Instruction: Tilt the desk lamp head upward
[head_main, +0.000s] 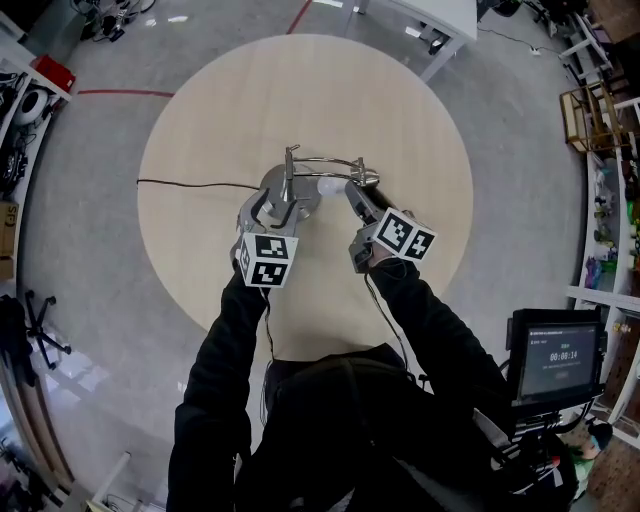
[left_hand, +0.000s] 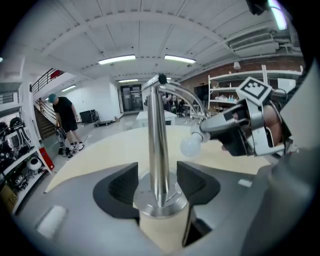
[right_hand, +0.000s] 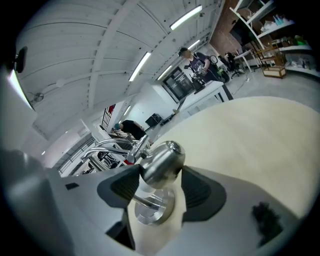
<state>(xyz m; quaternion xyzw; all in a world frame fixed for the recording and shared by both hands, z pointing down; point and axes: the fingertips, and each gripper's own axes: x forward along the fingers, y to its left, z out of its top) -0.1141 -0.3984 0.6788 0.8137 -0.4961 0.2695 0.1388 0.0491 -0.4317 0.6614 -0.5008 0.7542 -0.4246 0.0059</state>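
The desk lamp (head_main: 300, 180) stands near the centre of a round table (head_main: 300, 90) with a pale, matte wood-grain top. The lamp is polished chrome throughout. A flat circular base (left_hand: 159, 204) carries a straight cylindrical pole (left_hand: 159, 135), and from the top of the pole a thin curved arm (head_main: 332, 160) arcs over to the lamp head (right_hand: 162, 162), a smooth, mirror-bright domed shell. The shell houses one round, frosted white bulb (left_hand: 190, 145), which protrudes from its open end. A thin black cable (head_main: 190, 184) runs from the base across the tabletop towards the table's left edge. The left gripper (left_hand: 157, 167) straddles the pole just above the base. Its jaws are spread wide, and a gap shows between each ribbed black pad and the chrome, so the pole stands between them ungripped. The right gripper (right_hand: 159, 170) has its jaws closed on the lamp head, with both dark ribbed pads pressing against opposite sides of the dome. Each gripper has a smooth grey body and carries a white cube (head_main: 266, 260) printed with black square markers.
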